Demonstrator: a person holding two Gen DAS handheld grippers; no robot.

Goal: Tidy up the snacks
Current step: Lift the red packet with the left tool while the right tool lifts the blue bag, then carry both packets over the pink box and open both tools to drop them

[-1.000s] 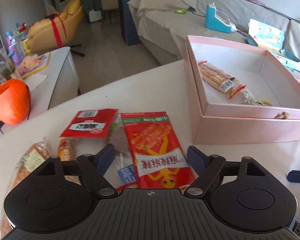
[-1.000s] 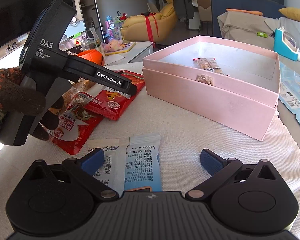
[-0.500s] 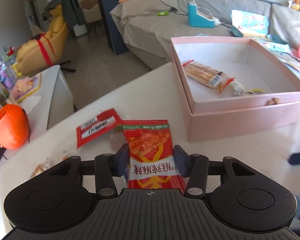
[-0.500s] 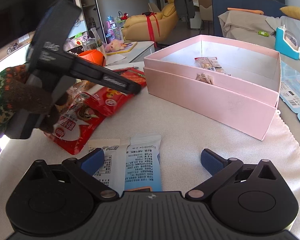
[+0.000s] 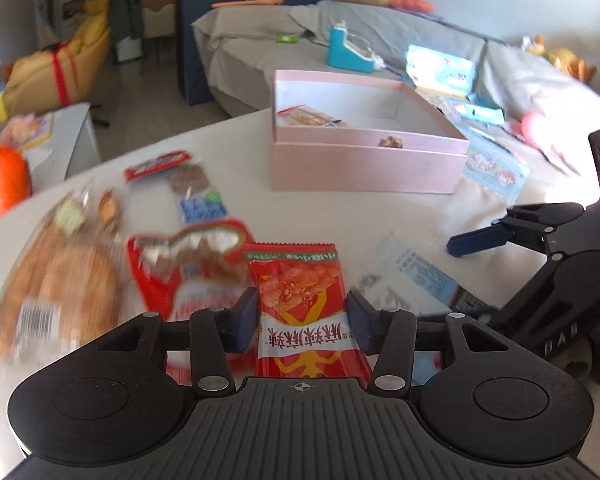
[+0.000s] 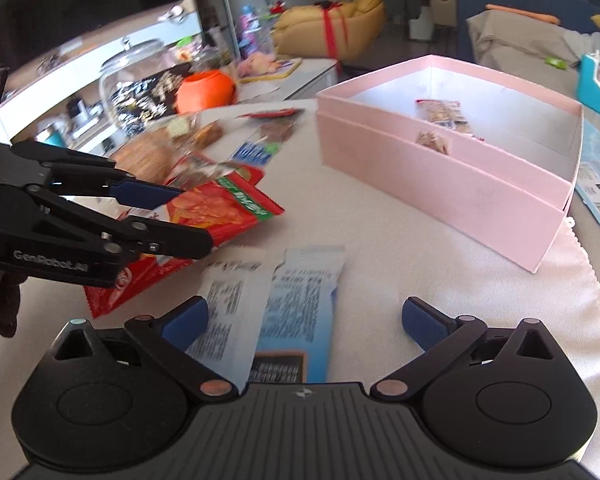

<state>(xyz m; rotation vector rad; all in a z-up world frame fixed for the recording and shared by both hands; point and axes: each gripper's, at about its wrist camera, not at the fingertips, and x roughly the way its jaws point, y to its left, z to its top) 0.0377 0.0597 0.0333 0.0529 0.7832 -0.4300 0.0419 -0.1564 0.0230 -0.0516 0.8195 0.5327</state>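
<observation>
My left gripper (image 5: 302, 320) is shut on a red snack packet (image 5: 300, 296) and holds it above the table; the packet also shows in the right wrist view (image 6: 224, 212), lifted between the left gripper's fingers (image 6: 148, 194). My right gripper (image 6: 304, 316) is open over two pale blue and white packets (image 6: 296, 292) lying flat on the white cloth. The pink box (image 5: 364, 168) stands further back and holds a long wrapped snack (image 5: 312, 118) and a small brown one (image 5: 390, 142). The box also shows in the right wrist view (image 6: 440, 184).
Loose snacks lie at the left: a bread bag (image 5: 56, 280), a red and white packet (image 5: 188, 264), a blue-ended packet (image 5: 196, 196) and a small red one (image 5: 156, 162). An orange pot (image 5: 0, 184) stands on a side table. Cards (image 5: 496, 168) lie right of the box.
My left gripper has closed on the red packet, lifted it off the pile and swung right. My right gripper stays open over the blue packets.
</observation>
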